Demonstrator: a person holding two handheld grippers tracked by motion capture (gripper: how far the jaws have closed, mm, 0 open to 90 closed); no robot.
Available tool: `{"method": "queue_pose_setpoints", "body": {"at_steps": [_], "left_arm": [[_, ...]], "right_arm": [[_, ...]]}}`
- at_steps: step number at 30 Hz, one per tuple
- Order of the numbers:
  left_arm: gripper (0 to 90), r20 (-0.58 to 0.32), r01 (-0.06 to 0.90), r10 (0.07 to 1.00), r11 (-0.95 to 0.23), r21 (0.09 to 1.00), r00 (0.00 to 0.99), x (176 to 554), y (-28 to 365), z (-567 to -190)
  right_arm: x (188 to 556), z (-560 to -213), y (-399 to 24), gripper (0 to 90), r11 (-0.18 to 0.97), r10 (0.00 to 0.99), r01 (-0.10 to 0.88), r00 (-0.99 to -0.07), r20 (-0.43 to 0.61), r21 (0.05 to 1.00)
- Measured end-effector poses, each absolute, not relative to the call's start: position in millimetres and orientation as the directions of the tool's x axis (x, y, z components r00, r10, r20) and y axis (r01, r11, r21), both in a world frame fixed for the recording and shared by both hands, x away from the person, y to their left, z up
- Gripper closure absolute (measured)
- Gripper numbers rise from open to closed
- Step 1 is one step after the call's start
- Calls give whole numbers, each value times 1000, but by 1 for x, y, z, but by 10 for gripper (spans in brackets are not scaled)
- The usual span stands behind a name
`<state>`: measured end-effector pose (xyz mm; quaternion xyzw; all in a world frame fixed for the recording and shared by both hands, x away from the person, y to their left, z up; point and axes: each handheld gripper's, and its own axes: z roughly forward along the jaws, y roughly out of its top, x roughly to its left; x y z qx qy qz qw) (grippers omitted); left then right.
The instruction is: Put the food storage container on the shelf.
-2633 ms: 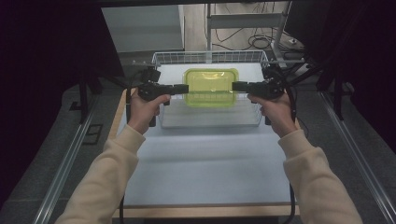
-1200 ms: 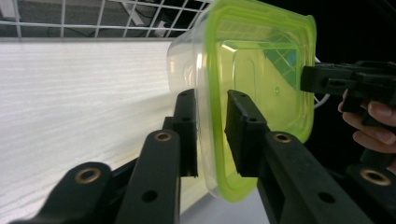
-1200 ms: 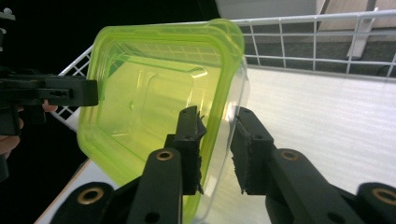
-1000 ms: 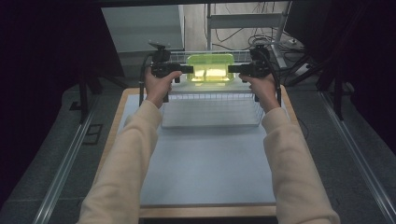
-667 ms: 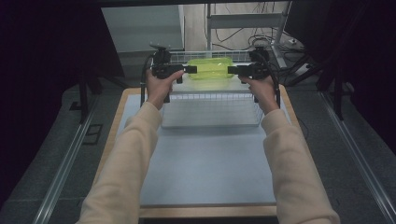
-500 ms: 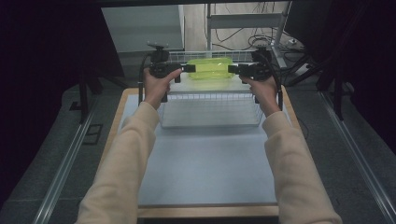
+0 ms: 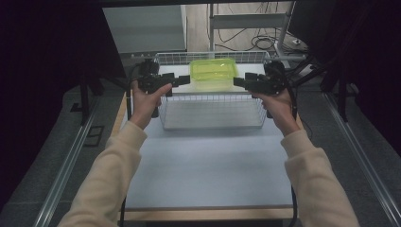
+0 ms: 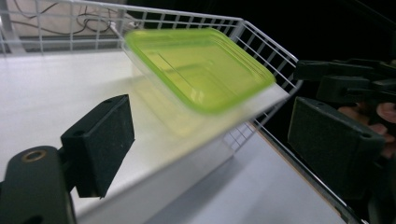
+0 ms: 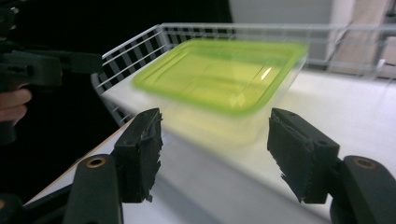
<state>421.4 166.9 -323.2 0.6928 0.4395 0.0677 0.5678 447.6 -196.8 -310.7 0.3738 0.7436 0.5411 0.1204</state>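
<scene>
Both my grippers, left gripper [image 7: 182, 80] and right gripper [image 7: 238, 82], have let go; green-lidded container [image 7: 213, 74] sits near the shelf's [image 7: 179, 90] front edge and could slide off.

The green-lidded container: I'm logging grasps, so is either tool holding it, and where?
Neither. Both the left tool and right tool are open, apart from the container.

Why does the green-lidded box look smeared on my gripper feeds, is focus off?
Left gripper view: the green-lidded box is blurred along its near edge, while the jaws stay sharp. Right gripper view: the box is smeared the same way. High view: the box reads crisp, surroundings dark.
</scene>
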Motion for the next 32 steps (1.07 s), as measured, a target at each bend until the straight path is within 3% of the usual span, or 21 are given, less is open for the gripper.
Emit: {"method": "queue_pose_setpoints", "body": {"at_steps": [15, 19, 23, 32], "left_arm": [[154, -373, 542, 650, -70, 838, 662, 313, 180, -411], [156, -323, 535, 671, -132, 834, 668, 298, 178, -433], [157, -344, 564, 658, -149, 812, 669, 291, 174, -454], [157, -363, 586, 654, -154, 795, 663, 292, 174, -464]], "right_arm": [[348, -395, -235, 291, 206, 599, 412, -770, 218, 888], [335, -424, -239, 277, 226, 597, 438, -768, 232, 870], [326, -443, -239, 263, 272, 611, 434, -767, 194, 859], [322, -444, -244, 204, 274, 609, 410, -774, 173, 870]]}}
